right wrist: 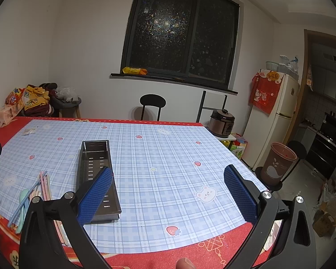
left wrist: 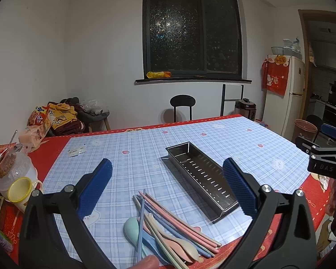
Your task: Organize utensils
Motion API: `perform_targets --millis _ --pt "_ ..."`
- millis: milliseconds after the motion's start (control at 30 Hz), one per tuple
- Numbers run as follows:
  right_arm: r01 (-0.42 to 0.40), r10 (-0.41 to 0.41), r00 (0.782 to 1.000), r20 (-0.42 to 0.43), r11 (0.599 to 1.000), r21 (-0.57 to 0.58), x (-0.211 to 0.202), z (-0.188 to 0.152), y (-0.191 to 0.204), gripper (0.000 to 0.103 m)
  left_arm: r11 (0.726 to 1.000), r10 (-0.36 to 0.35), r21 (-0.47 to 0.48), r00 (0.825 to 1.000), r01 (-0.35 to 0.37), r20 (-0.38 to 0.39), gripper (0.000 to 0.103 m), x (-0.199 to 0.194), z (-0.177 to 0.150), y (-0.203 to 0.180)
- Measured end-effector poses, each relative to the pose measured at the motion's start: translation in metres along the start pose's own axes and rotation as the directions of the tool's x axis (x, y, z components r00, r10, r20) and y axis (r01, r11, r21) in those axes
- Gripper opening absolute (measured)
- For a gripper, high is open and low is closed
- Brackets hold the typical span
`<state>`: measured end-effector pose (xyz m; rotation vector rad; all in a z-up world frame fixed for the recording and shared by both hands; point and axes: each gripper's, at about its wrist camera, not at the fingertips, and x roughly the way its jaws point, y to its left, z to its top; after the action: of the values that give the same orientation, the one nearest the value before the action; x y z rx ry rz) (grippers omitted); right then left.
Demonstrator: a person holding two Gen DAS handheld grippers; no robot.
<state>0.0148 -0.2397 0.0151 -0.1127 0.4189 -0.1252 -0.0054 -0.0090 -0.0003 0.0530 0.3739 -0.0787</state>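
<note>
Utensils (left wrist: 168, 226) lie heaped on the bench (left wrist: 246, 143), just below the left gripper (left wrist: 168, 186), long axes running away (tray (left wrist: 203, 177) beside, empty). Both jaws open; right gripper (right wrist: 168, 192) farther.

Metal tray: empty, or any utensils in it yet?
Empty. The tray's slotted floor shows bare in both views; the utensils lie piled on the tablecloth beside it.
</note>
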Motion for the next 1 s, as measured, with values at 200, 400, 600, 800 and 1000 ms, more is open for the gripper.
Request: perform_targets --millis 200,400,600,800,1000 --pt "0.000 0.000 1.000 -0.002 1.000 0.001 0.0003 -0.0003 -0.0004 0.098 1.000 -0.004 0.000 1.000 0.004 -0.003 0.098 -0.0009 -0.0010 -0.0005" --pt "0.001 -0.001 1.000 -0.004 1.000 0.002 0.0005 -0.0009 -0.0005 0.098 1.000 -0.009 -0.001 1.000 0.009 -0.002 0.098 -0.0017 -0.0013 -0.0011" --pt "0.001 -0.001 1.000 -0.004 1.000 0.002 0.0011 -0.0011 -0.0002 0.098 1.000 -0.022 0.000 1.000 0.022 0.000 0.098 -0.0018 -0.0007 -0.0005" --pt "0.000 0.000 1.000 -0.005 1.000 0.002 0.0010 -0.0012 -0.0002 0.098 0.999 -0.037 -0.005 0.999 0.037 -0.007 0.098 0.0012 -0.0004 0.0013" --pt "-0.005 0.005 1.000 -0.008 1.000 0.001 0.0020 -0.0028 0.0001 0.098 0.998 -0.066 -0.017 0.998 0.066 -0.021 0.098 0.0042 -0.0031 0.0029"
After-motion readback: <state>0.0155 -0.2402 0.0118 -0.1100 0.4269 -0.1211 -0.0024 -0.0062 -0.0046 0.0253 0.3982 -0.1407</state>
